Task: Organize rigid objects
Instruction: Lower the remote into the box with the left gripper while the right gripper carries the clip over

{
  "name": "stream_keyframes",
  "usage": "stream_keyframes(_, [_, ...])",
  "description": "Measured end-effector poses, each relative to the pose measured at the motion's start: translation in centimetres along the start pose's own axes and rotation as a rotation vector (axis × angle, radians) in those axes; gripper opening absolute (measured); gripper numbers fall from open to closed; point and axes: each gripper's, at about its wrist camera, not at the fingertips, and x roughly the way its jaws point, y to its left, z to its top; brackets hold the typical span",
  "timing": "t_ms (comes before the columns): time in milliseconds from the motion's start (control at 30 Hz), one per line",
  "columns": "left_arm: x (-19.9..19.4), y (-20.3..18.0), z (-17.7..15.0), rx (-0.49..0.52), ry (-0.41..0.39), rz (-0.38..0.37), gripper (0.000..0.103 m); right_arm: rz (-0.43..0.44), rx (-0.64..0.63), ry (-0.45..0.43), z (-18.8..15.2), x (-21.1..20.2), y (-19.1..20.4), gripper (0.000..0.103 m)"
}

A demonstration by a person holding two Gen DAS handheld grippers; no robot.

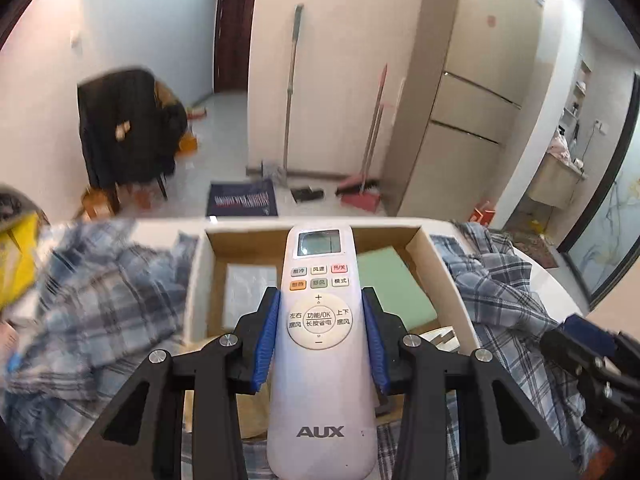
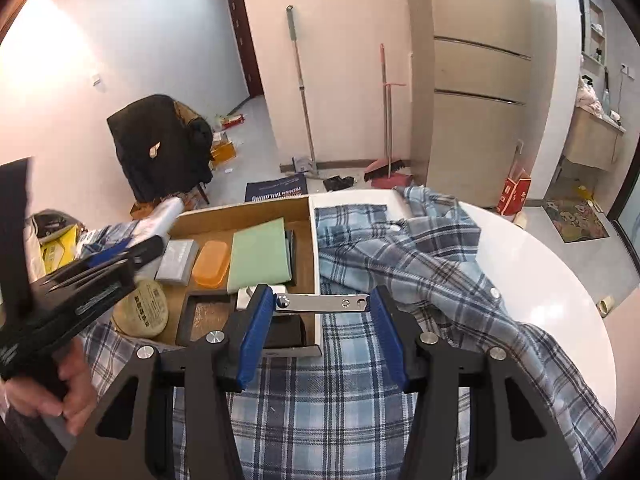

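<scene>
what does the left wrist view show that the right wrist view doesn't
Only the left wrist view shows the white AUX remote clamped in the left hand-held gripper, buttons up.

Only the right wrist view shows the right hand-held gripper shut on a flat metal piece, plus the orange case, grey box and round tin in the box, and the hand gripping the left tool.

Both show the cardboard box, green pad, plaid shirt and white table.
</scene>
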Motion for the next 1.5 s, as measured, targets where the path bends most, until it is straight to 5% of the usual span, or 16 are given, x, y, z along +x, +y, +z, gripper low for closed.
stream_keyframes(267, [3.2, 0.5, -1.0, -0.022, 0.041, -0.052, 0.042, 0.015, 0.017, 0.052, -1.3, 2.2, -1.0, 0.050])
stream_keyframes(667, [4.4, -2.6, -2.0, 0.129, -0.019, 0.032, 0.042, 0.021, 0.020, 0.078, -1.9, 3.1, -1.5, 0.050])
stream_keyframes(1067, [4.8, -3.3, -2.4, 0.128, -0.038, 0.045, 0.042, 0.028, 0.010, 0.057, -1.7, 2.4, -1.3, 0.050])
stream_keyframes(1100, [4.7, -3.2, -2.4, 0.124, -0.041, 0.040, 0.044, 0.031, 0.012, 0.056, -1.6, 2.3, -1.3, 0.050])
stream_keyframes(1167, [4.2, -3.0, -2.2, 0.109, -0.053, 0.027, 0.068, 0.038, 0.014, 0.051, -1.4, 1.9, -1.4, 0.050])
stream_keyframes(1333, [0.2, -1.8, -1.3, 0.082, -0.206, 0.035, 0.088, 0.023, 0.017, 0.034, -0.6, 1.2, -1.1, 0.050])
stream_keyframes(1500, [-3.4, 0.4, 0.1, 0.022, -0.308, 0.024, 0.088, 0.009, -0.001, 0.025, 0.5, 0.6, 0.3, 0.050])
